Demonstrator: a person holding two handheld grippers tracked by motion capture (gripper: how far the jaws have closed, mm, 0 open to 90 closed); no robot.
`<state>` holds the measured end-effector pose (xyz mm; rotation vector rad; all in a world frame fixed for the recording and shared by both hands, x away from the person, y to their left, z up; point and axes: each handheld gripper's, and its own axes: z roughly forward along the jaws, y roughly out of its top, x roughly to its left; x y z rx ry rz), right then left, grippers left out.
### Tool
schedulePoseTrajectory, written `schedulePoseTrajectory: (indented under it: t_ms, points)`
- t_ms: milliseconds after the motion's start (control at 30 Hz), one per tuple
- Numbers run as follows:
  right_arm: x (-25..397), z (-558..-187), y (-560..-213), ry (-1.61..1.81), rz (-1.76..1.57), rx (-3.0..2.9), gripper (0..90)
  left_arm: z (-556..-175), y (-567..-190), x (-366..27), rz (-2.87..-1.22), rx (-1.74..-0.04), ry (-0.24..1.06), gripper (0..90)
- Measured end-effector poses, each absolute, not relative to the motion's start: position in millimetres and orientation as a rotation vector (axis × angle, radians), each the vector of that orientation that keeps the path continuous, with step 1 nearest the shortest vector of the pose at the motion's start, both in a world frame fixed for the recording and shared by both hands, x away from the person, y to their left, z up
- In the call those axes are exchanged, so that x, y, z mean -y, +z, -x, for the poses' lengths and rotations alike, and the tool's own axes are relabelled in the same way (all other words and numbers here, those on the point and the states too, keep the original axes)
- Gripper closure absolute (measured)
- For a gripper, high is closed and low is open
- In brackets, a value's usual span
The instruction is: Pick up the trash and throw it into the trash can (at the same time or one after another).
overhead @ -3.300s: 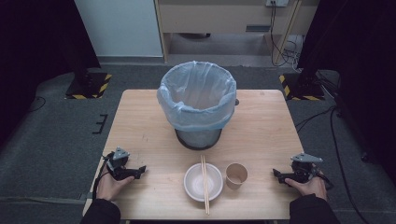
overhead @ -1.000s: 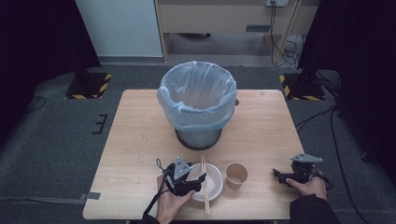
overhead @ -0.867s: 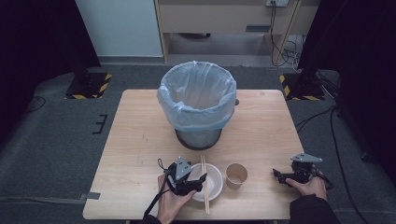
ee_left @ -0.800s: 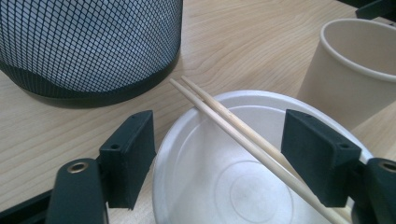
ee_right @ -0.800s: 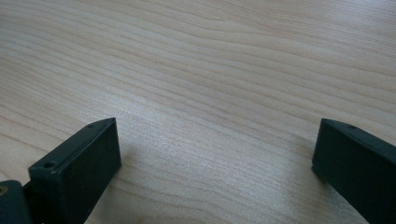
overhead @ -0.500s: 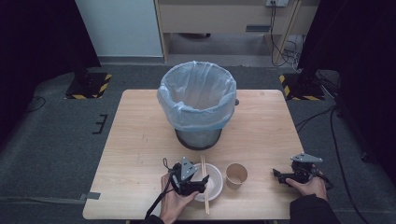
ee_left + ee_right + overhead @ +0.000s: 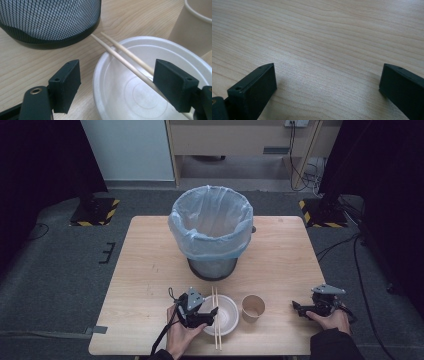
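Chopsticks [image 7: 120,56] across bowl [image 7: 125,95], cup [image 7: 253,307] beside, bin [image 7: 212,232] behind

The left gripper [image 7: 212,311] has crossed from the table's left edge to the bowl [image 7: 226,312].

The bench [image 7: 150,265] is pale wood, matt, with fine grain. The bowl [image 7: 140,100] looks like smooth white foam with a soft sheen. The chopsticks [image 7: 120,56] are bare light wood, the cup [image 7: 253,307] plain brown paper. The bin [image 7: 50,20] is black wire mesh lined with thin bluish plastic film.
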<state>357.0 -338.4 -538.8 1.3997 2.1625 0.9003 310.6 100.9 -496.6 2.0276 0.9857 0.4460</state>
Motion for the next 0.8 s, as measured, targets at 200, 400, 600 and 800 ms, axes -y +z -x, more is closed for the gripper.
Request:
schedulePoseTrajectory:
  t_ms: [200, 400, 600, 800]
  points:
    - [338.4, -357.0, -538.8, 0.900, -1.400, -2.163, 1.3, -312.5, -497.9, -104.0, -2.049, -1.000, 0.432, 24.3]
    - [338.4, -357.0, -538.8, 0.900, -1.400, -2.163, 1.3, -315.4, -496.7, -109.2, -2.051, -1.017, 0.433, 27.5]
    - [338.4, -357.0, -538.8, 0.900, -1.400, -2.163, 1.3, -312.8, -490.0, -111.7, -2.041, -1.013, 0.452, 32.4]
    - [338.4, -357.0, -538.8, 0.900, -1.400, -2.163, 1.3, -307.7, -486.6, -106.1, -2.044, -1.001, 0.430, 38.9]
